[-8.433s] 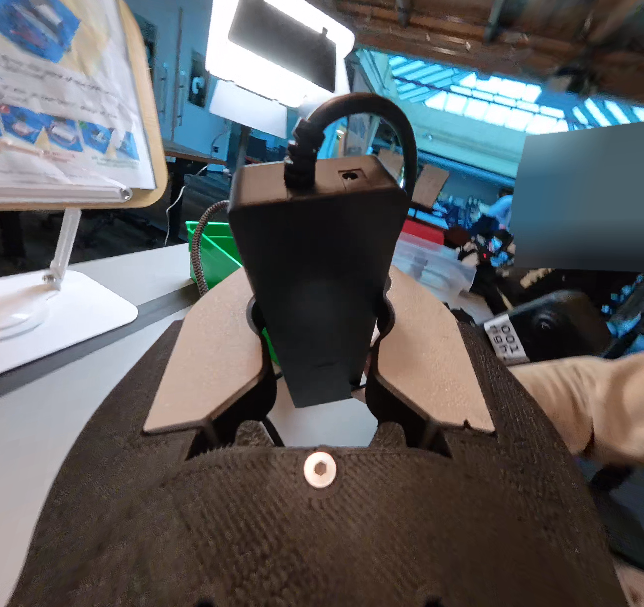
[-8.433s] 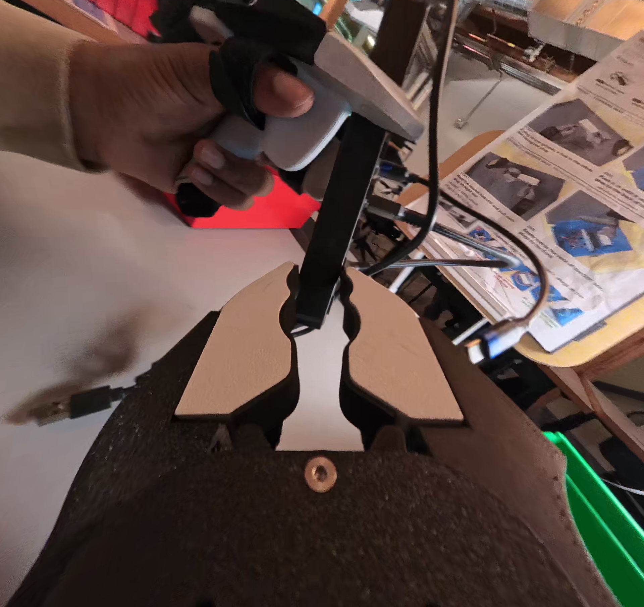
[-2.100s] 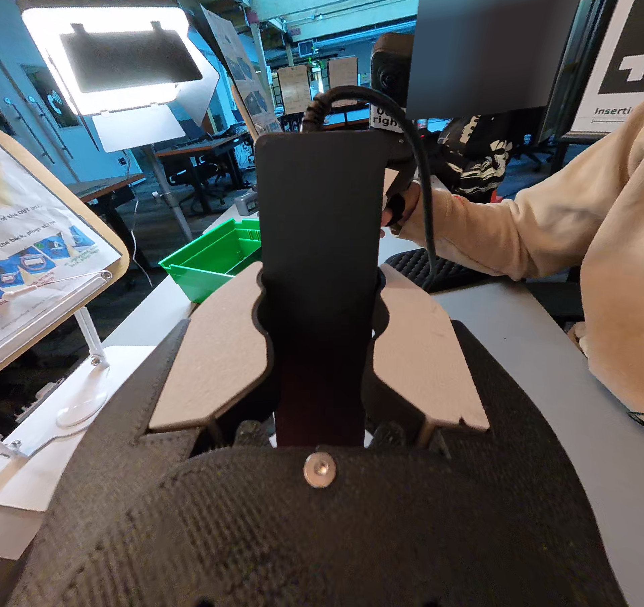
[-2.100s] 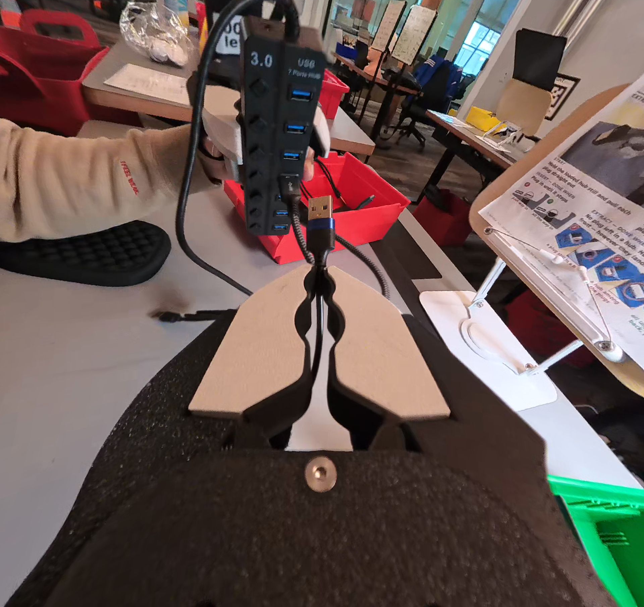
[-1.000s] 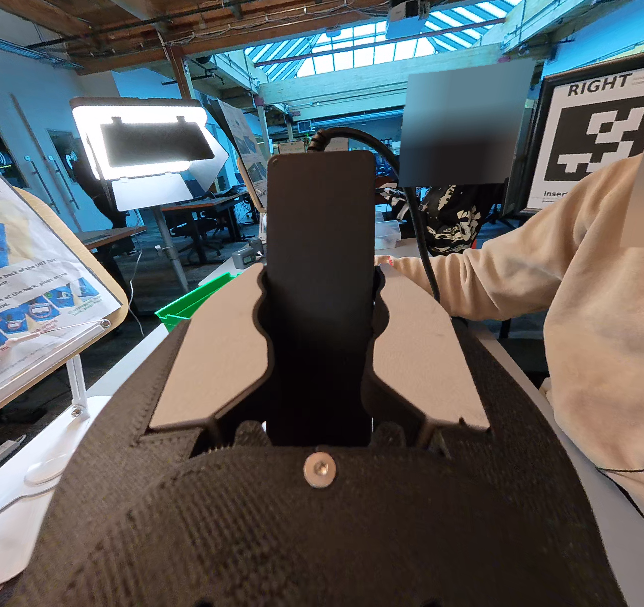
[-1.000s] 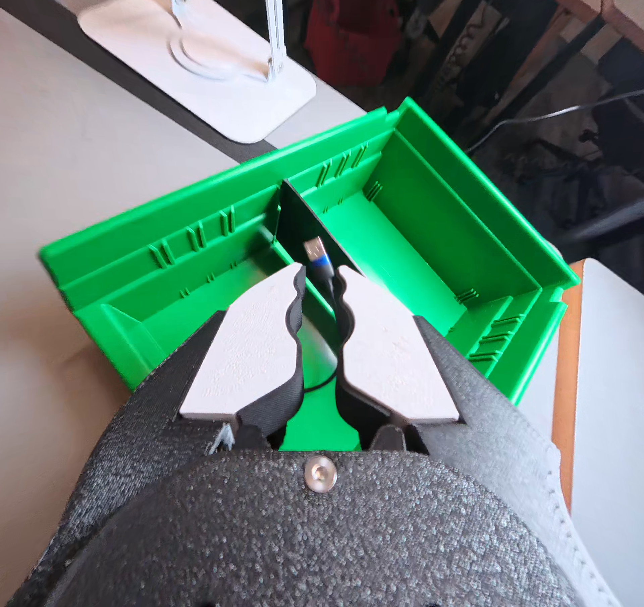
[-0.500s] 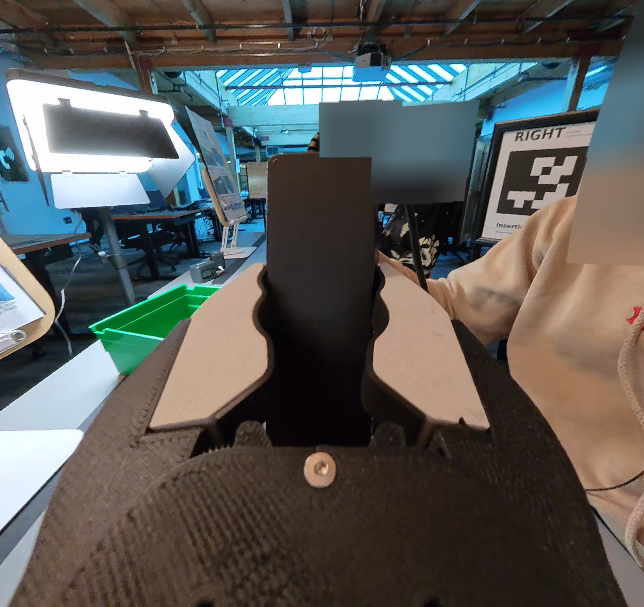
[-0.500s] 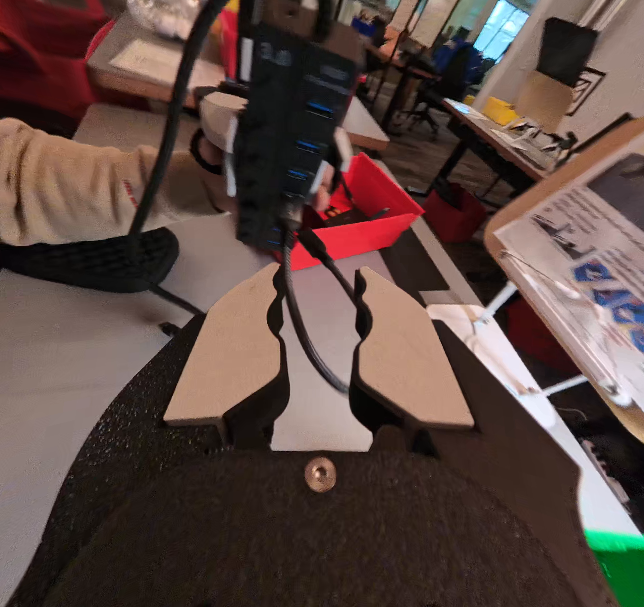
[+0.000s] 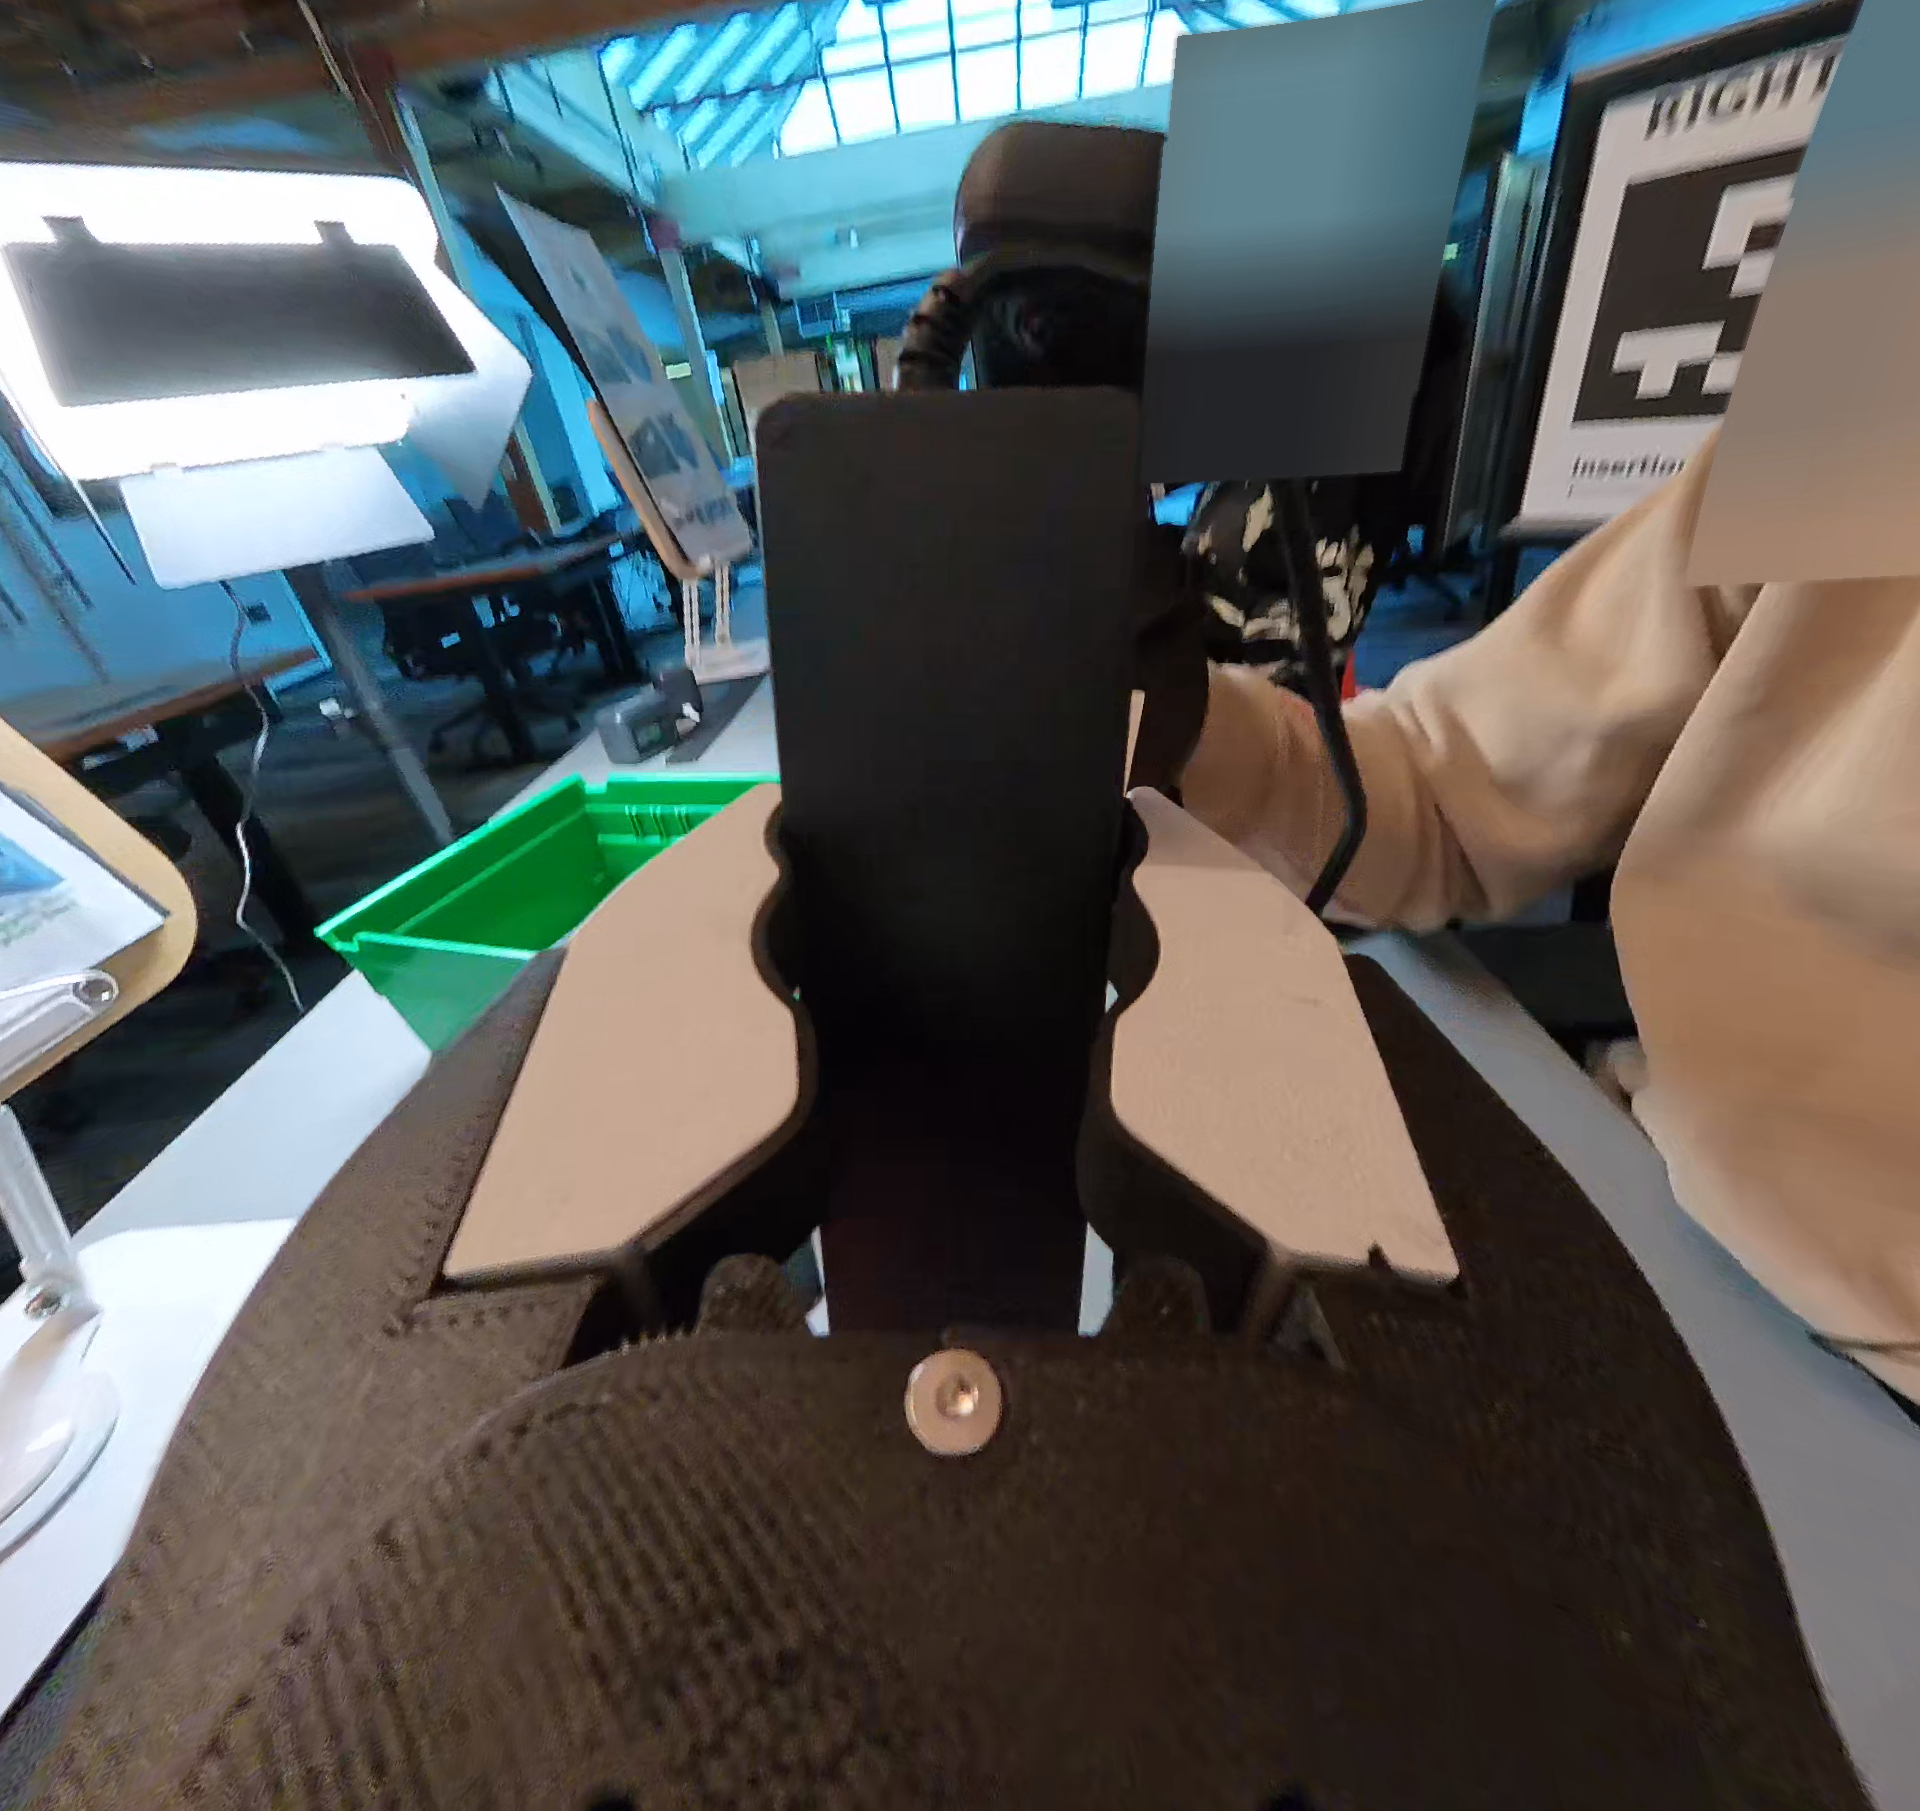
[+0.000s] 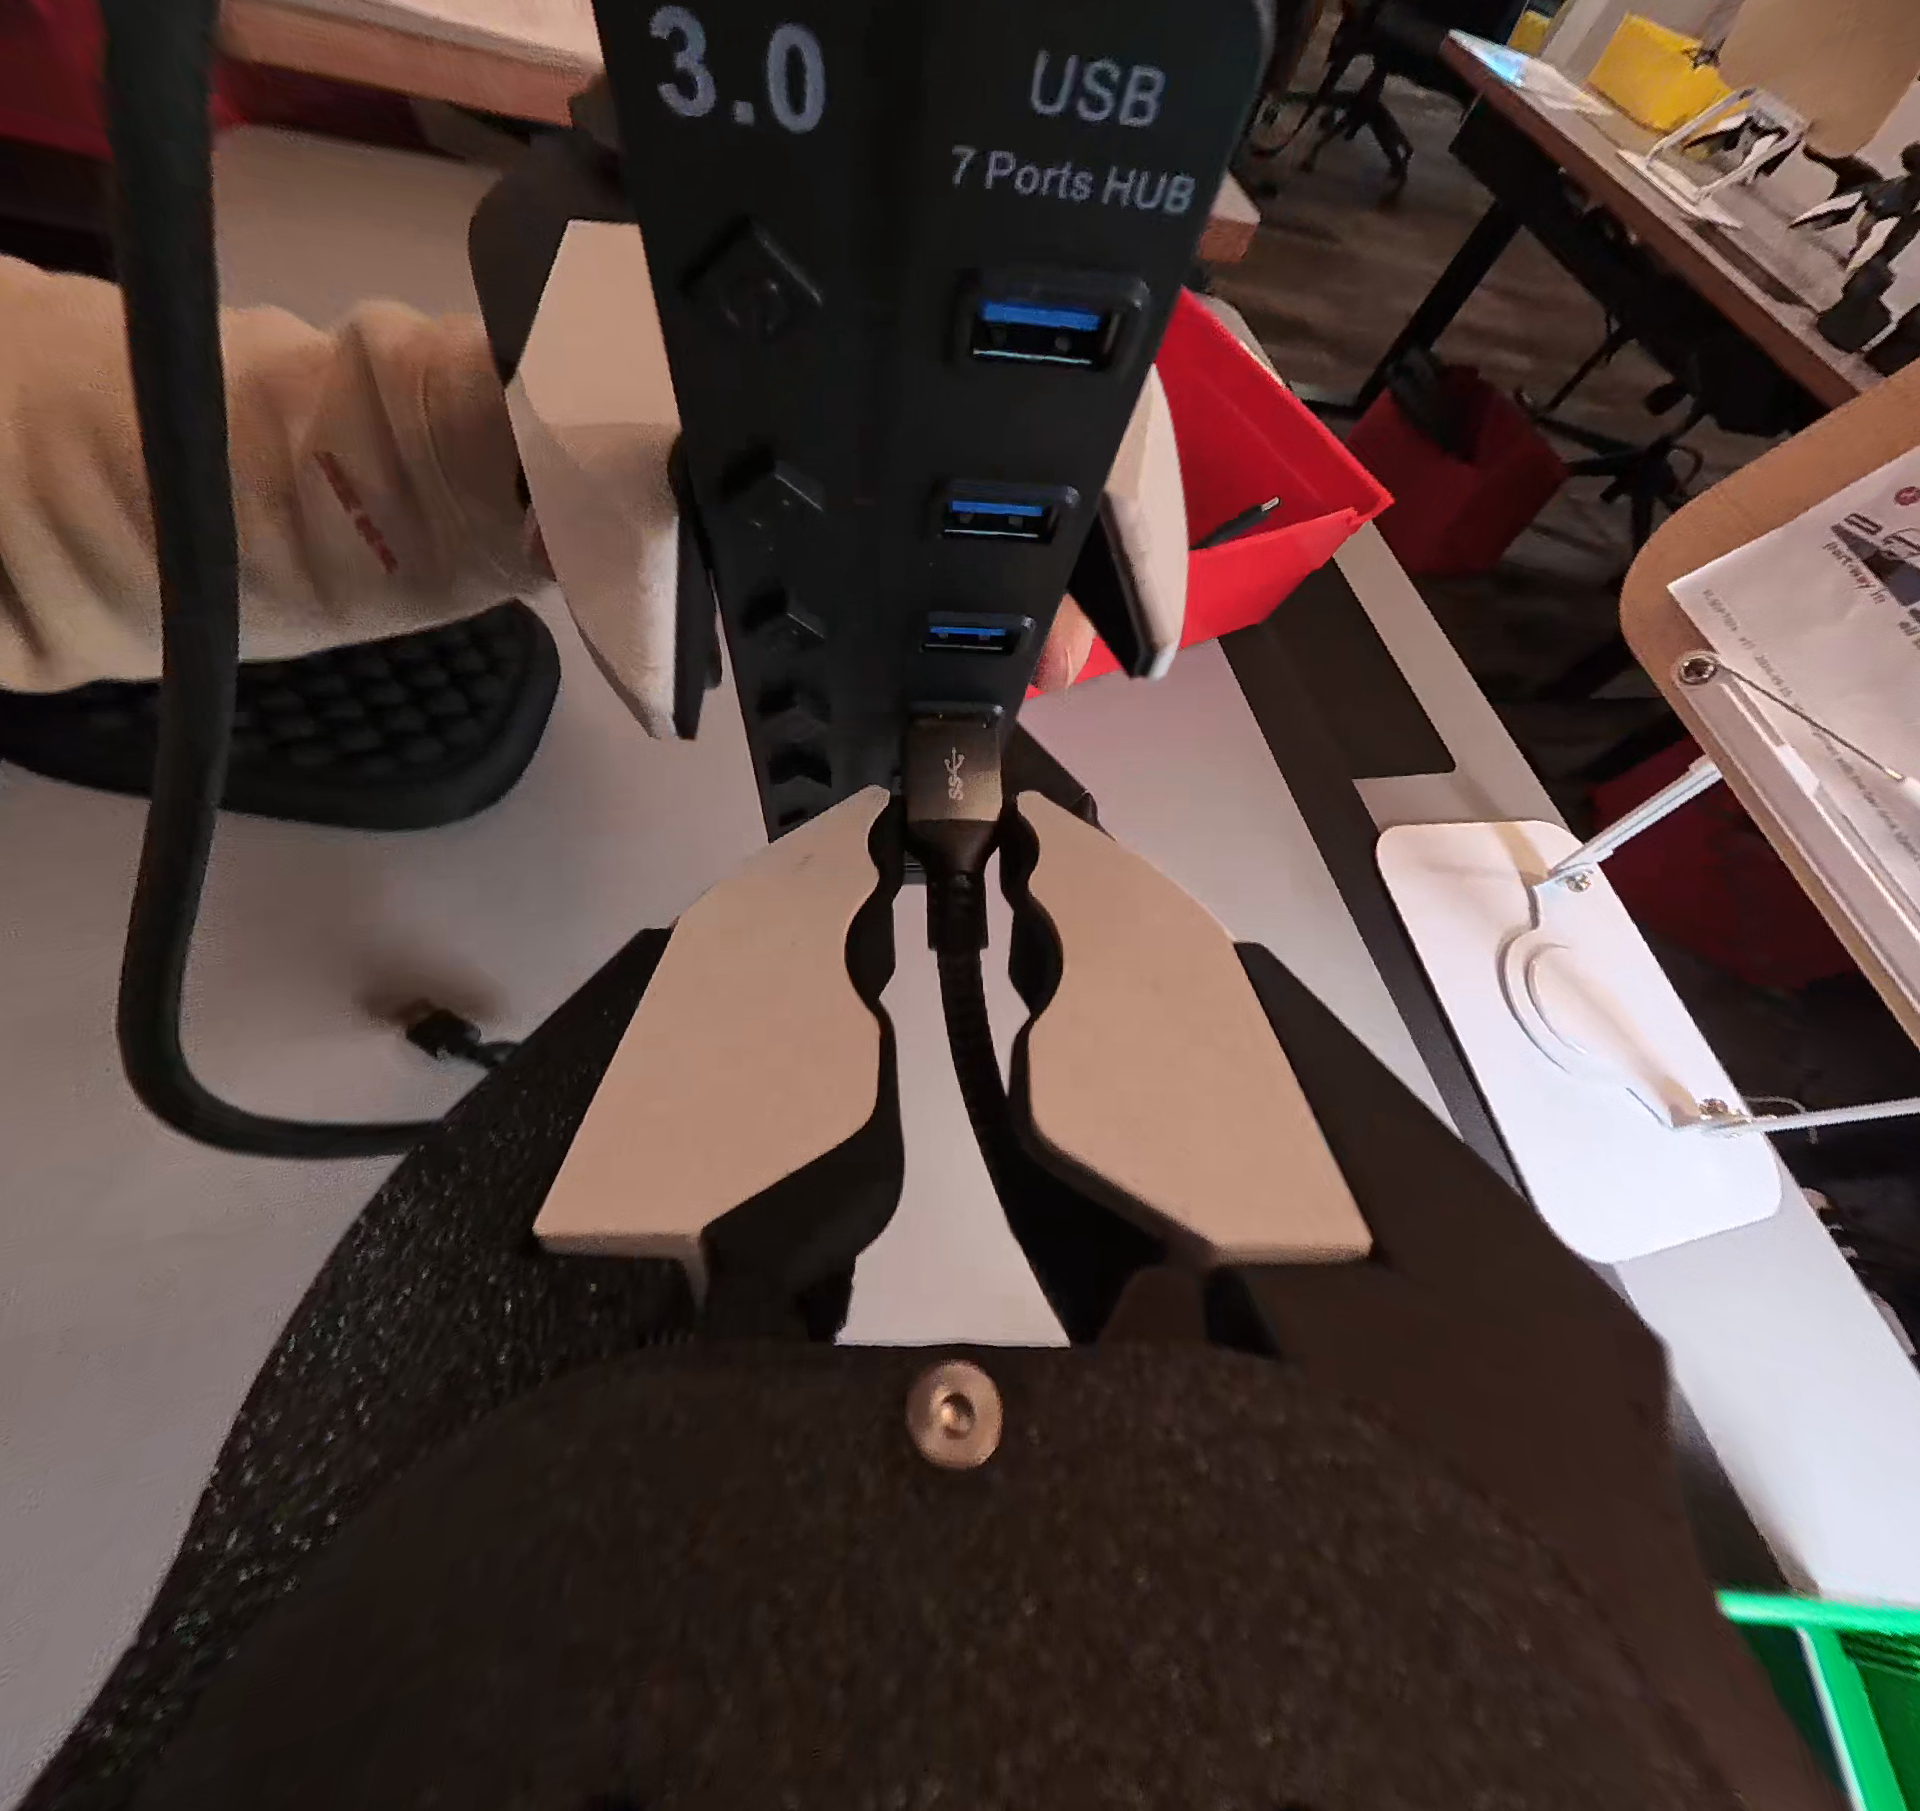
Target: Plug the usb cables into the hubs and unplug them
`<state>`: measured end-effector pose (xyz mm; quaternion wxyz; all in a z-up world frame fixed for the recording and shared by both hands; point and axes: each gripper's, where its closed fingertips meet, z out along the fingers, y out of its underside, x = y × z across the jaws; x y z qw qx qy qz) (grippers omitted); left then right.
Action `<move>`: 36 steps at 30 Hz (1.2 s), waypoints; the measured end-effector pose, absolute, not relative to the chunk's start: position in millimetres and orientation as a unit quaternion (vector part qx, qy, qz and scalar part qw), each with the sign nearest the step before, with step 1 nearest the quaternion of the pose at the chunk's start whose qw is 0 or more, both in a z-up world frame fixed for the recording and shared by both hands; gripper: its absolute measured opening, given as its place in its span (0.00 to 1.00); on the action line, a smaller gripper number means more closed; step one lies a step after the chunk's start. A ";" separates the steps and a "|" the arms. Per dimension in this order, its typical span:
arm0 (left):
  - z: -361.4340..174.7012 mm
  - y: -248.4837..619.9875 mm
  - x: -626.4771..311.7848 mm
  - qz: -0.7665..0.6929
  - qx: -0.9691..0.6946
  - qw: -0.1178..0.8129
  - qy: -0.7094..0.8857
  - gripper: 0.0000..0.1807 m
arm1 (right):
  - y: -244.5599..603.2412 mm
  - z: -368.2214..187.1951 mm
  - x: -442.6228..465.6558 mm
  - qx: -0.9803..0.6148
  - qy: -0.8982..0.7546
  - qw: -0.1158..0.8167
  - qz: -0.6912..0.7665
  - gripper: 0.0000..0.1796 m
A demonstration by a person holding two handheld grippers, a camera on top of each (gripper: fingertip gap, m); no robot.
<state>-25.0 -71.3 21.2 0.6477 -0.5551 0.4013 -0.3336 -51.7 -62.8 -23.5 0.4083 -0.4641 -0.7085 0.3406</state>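
Note:
My left gripper [image 9: 951, 826] is shut on the black USB hub [image 9: 951, 681] and holds it upright, its plain back toward that camera. In the right wrist view the hub [image 10: 914, 234] faces me between the left gripper's fingers [image 10: 603, 535], with three empty blue ports above a black USB plug [image 10: 951, 774] seated in the fourth port. My right gripper [image 10: 951, 811] is closed around that plug's lower end, with no gap showing. The plug's braided cable [image 10: 971, 1013] runs back between my fingers. The hub's own thick cable [image 10: 166, 514] loops down to the left.
A red bin [image 10: 1247, 473] stands behind the hub. A green bin [image 9: 499, 909] is also at the right wrist view's lower right corner [image 10: 1849, 1699]. A document stand's white base [image 10: 1558, 1034] is on the right. A black wrist pad [image 10: 343, 722] and a loose cable end [image 10: 442, 1034] lie on the table.
One second ago my right gripper was over the green bin with a blue-tipped cable. It swung back to the hub, came in open, and has narrowed around the black plug. The left gripper still holds the hub.

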 end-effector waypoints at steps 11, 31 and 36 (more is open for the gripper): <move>-2.2 -65.3 -17.1 -0.293 -0.594 0.609 0.436 0.33 | -62.3 -19.3 -43.2 -0.456 -0.704 0.394 0.376 0.10; 20.2 -52.6 -40.9 -0.335 -0.563 0.671 0.347 0.32 | -61.3 35.1 -35.2 -0.381 -0.617 0.503 0.471 0.10; 55.5 -48.8 -83.2 -0.367 -0.516 0.740 0.227 0.32 | -59.3 56.8 -21.7 -0.353 -0.588 0.534 0.494 0.10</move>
